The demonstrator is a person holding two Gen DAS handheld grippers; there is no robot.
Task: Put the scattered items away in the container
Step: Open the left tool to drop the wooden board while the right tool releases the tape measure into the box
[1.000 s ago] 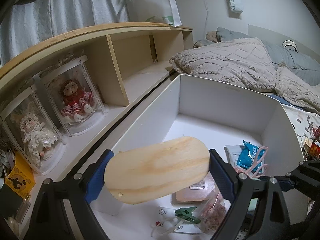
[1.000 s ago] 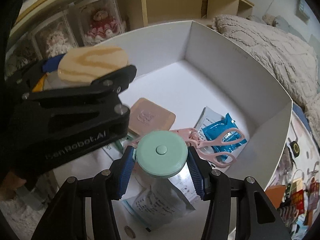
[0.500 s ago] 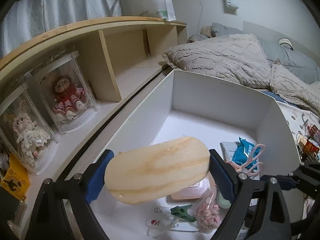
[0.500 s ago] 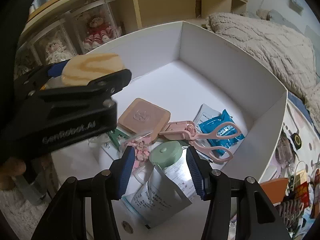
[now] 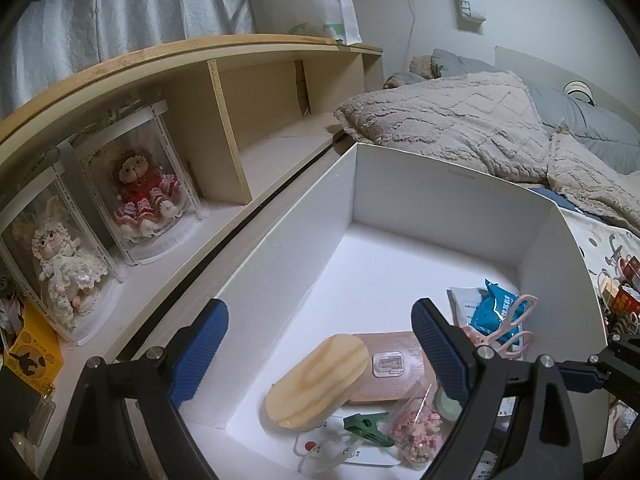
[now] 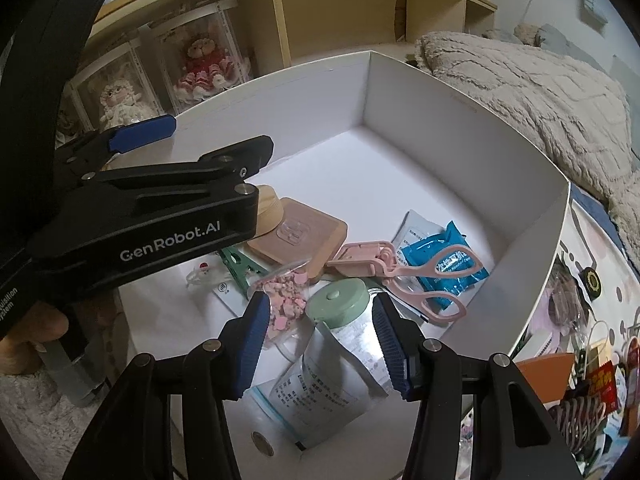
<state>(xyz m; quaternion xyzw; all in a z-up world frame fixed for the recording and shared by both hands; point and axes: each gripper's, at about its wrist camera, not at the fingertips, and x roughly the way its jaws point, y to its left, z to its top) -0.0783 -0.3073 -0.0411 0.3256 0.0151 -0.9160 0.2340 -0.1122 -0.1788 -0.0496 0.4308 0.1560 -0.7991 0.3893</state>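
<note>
Both tongs hang over the white box point(image 5: 440, 200) holding nothing: left tongs point(image 5: 320, 352) wide, right tongs point(image 6: 320, 332) narrower but w/ a clear gap. The wooden oval point(image 5: 318, 380) lies below the left tongs, tilted on a pink case point(image 5: 396, 376); it looks light, stiff, smooth (grip across its narrow width). The mint disc point(image 6: 338, 300) lies on a crinkly packet just ahead of the right tongs, probably light & slick; box is on the bed by a wooden shelf point(image 5: 224, 80).

White box point(image 5: 440, 200): smooth matt card walls. Oval block point(image 5: 316, 380), lower centre: pale bare wood with visible grain. Blue packet point(image 6: 444, 268), right of centre: glossy crinkled foil. Pink eyelash curler point(image 6: 400, 276): smooth plastic. Blanket point(image 5: 460, 128), upper right: rough, tufted cloth. Shelf point(image 5: 260, 92), upper left: matt light wood.
</note>
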